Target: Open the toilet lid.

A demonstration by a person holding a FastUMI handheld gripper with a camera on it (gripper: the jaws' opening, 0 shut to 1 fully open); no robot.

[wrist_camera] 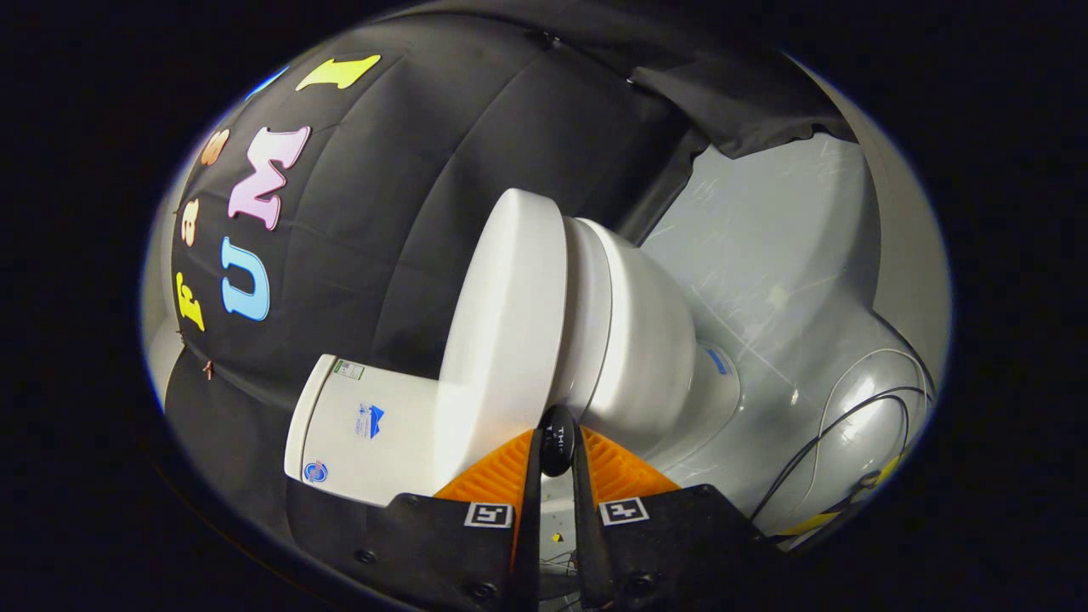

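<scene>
The gripper [557, 455] stood nearly closed, its orange fingers [497, 476] drawn in around a small dark oval piece [558, 438] at their tips; whether both pressed on it I could not tell. Just ahead of them lay the toilet lid [506, 340], its front edge almost touching the tips, and it seemed slightly parted from the seat [586, 314]. To my eye, the step called for catching that front edge from beneath and swinging it toward the tank [365, 425], following the hinge's arc rather than pushing straight.
</scene>
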